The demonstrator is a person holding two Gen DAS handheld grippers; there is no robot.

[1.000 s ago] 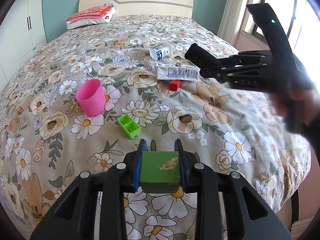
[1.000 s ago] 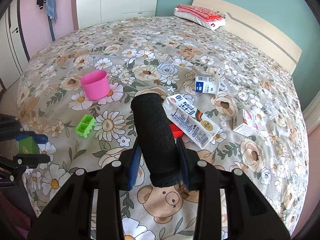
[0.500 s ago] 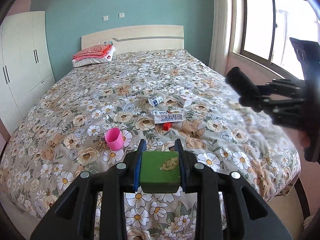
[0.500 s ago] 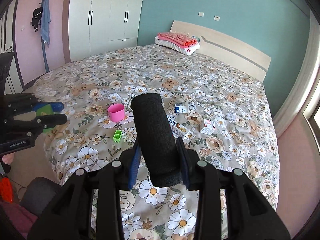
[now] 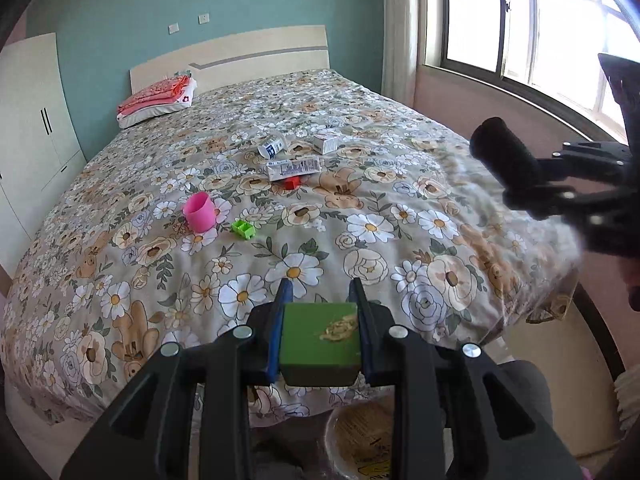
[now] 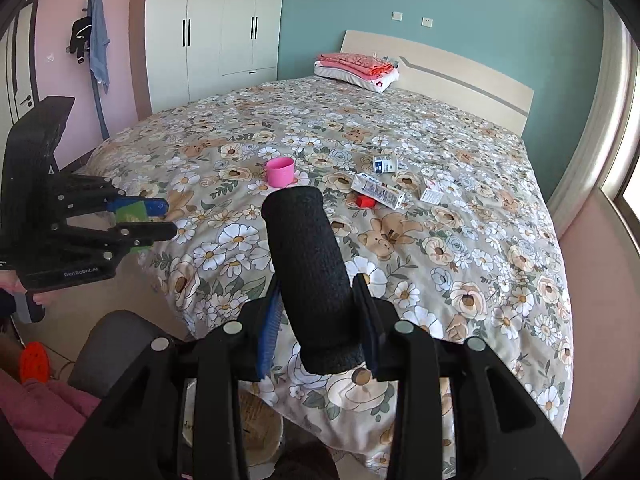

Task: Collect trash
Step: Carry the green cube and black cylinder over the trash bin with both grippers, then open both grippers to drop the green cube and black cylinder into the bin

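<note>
My left gripper [image 5: 320,330] is clamped on a green block [image 5: 320,336] with a yellowish smear on its upper face; my right gripper [image 6: 320,320] is clamped on a black foam cylinder [image 6: 310,276], whose long axis runs up and away between the fingers, tilted toward the upper left of the right wrist frame. Both loads hang off the foot edge of the bed [image 5: 400,240], clear of the bedspread. The governing relation is vertical: at the bottom centre of the left wrist frame, a round container with a pale lining [image 5: 362,438] lies directly below and just beyond the green block; I judge it the bin. In the right wrist frame the same container [image 6: 256,424] shows at bottom, below and left of the cylinder. I judge the left hand nearer to drop first. Uncollected items remain mid-bed: a long carton [image 5: 294,168], a small cup [image 5: 273,147], a small box [image 5: 326,143].
</note>
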